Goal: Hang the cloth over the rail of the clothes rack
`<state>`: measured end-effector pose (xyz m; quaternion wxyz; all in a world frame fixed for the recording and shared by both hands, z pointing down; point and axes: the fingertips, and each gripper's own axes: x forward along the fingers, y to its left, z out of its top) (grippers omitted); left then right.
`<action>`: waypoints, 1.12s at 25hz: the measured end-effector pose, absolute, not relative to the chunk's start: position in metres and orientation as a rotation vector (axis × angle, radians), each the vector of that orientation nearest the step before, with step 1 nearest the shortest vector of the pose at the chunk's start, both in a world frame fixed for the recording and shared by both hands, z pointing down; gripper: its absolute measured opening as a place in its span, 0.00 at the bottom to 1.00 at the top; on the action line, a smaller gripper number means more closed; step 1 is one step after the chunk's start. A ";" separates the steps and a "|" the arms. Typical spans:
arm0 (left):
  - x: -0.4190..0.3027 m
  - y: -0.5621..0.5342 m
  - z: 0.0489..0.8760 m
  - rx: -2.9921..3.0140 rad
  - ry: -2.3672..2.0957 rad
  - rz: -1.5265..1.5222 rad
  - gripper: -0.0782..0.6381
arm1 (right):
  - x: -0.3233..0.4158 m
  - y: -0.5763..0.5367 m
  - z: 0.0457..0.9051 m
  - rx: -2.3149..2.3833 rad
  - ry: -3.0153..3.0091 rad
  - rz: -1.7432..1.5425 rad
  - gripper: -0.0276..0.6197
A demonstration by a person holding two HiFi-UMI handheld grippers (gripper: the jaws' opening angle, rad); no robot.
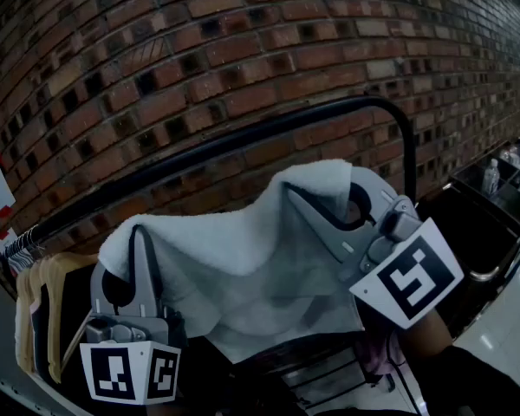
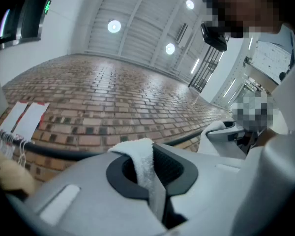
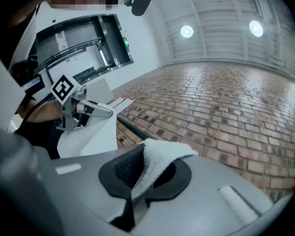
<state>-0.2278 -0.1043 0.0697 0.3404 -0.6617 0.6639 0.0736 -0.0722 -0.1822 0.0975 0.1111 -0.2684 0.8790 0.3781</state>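
White terry cloth [image 1: 243, 254] held spread near black metal rail [image 1: 243, 139], not yet over it. Left claw [image 1: 144, 232] and right claw [image 1: 293, 191] each clamped on its top edge. Next, probably: lift over rail, drape.

The right claw [image 3: 140, 178] has its jaws closed on an edge of the white cloth [image 3: 162, 155], and this edge stands up between the dark pads. Further to the left, the left claw [image 3: 104, 112], with its marker cube, holds another part of the same cloth, which hangs down from it. The black rail [image 3: 132, 128] runs just behind the cloth, in front of the brick wall [image 3: 236, 107].
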 end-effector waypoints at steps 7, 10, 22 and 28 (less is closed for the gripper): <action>-0.219 -0.080 -0.016 -1.618 1.639 0.220 0.15 | -0.073 -0.174 0.021 -0.785 2.502 1.236 0.06; -0.230 -0.084 -0.056 -1.598 1.637 0.264 0.15 | -0.073 -0.181 -0.016 -0.808 2.460 1.273 0.06; -0.345 -0.211 -0.139 -1.376 2.008 -0.190 0.15 | -0.121 -0.338 -0.117 -1.140 2.761 1.404 0.06; -0.340 -0.299 -0.052 -1.417 1.909 -1.025 0.15 | -0.178 -0.397 0.017 -1.081 3.166 1.916 0.06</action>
